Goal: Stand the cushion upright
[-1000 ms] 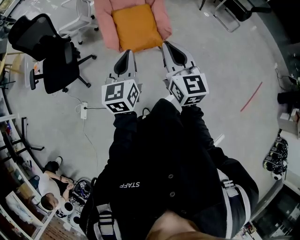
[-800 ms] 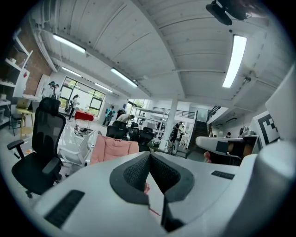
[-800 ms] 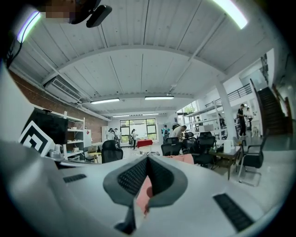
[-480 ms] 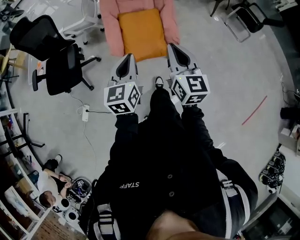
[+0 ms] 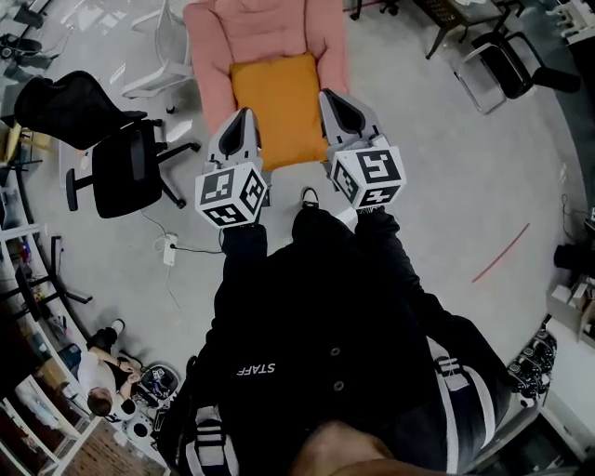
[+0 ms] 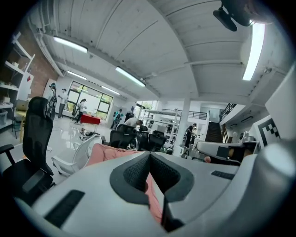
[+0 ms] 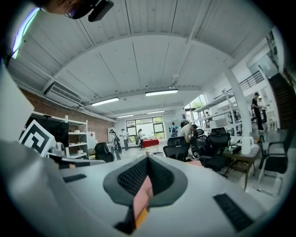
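Head view looks pretty much straight down the front of a black jacket (image 5: 307,344), with both grippers held out over a pink armchair (image 5: 265,28). The orange cushion (image 5: 277,107) lies flat on the armchair's seat, not upright, and its near edge sits along the seat's front edge. The left gripper (image 5: 244,115) is over the armchair's left arm, just beside the cushion's near left corner. The right gripper (image 5: 327,96) is just beside the cushion's right edge. Honestly can't tell if either one touches anything. In the left gripper view the fingers (image 6: 134,173) are clenched tip to tip with nothing between them, just the pink upholstery showing beyond. Same deal in the right gripper view: fingers (image 7: 134,176) pressed together and empty, with a sliver of pink and a bit of orange peeking through the gap lower down. On the grey floor (image 5: 437,167), a black office chair (image 5: 112,153) stands well to the left of the armchair, with a white power strip (image 5: 168,249) near it.
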